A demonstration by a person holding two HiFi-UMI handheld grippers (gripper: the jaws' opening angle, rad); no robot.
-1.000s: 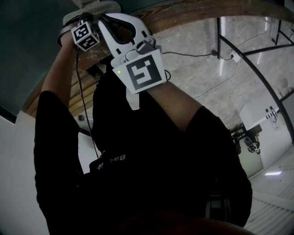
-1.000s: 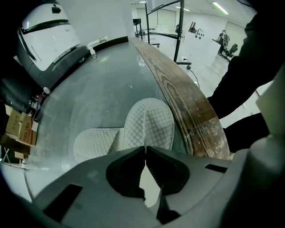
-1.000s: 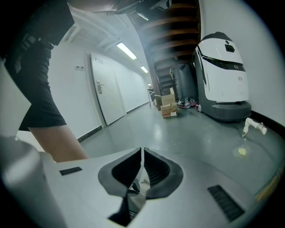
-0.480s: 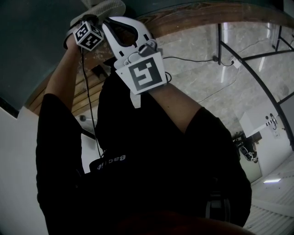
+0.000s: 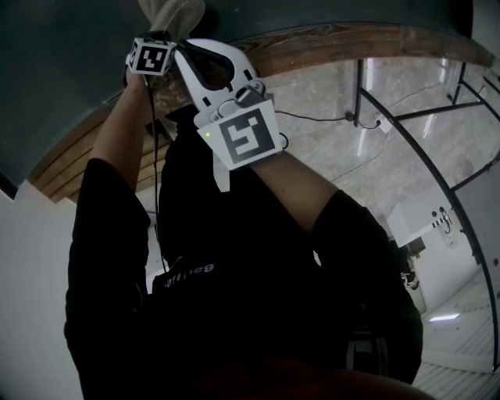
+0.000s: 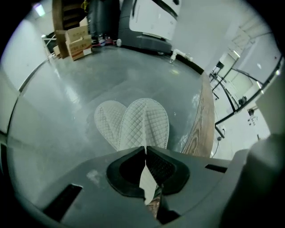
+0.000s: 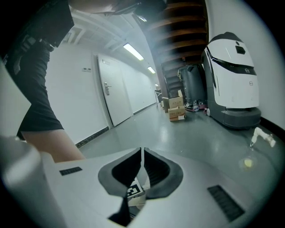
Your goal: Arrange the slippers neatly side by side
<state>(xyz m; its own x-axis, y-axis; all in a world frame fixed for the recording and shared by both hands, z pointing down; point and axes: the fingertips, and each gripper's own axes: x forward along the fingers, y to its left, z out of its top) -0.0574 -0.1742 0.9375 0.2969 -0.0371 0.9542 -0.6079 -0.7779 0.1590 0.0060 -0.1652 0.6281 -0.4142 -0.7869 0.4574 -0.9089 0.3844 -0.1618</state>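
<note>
Two white quilted slippers fan out from my left gripper's [image 6: 145,149] jaw tips above the grey floor. The front slipper [image 6: 147,122] overlaps the other slipper [image 6: 107,121] to its left. The jaws are shut on the front slipper's near edge; I cannot tell whether the second one is clamped too. In the head view a slipper [image 5: 173,11] shows at the top edge, just past the left gripper's marker cube [image 5: 150,56]. My right gripper [image 7: 142,153] is shut with nothing in it and sits close beside the left one, its marker plate [image 5: 242,137] facing the camera.
A wooden step edge [image 6: 202,120] runs along the right of the slippers. Cardboard boxes [image 6: 75,40] and a white machine [image 7: 231,84] stand at the far side of the floor. A black metal railing [image 5: 422,125] is at the right, doors [image 7: 111,89] along the left wall.
Both grippers have shifted slightly up and to the right. The slipper at the top edge has turned from broad to narrower and sits higher in the head view.
</note>
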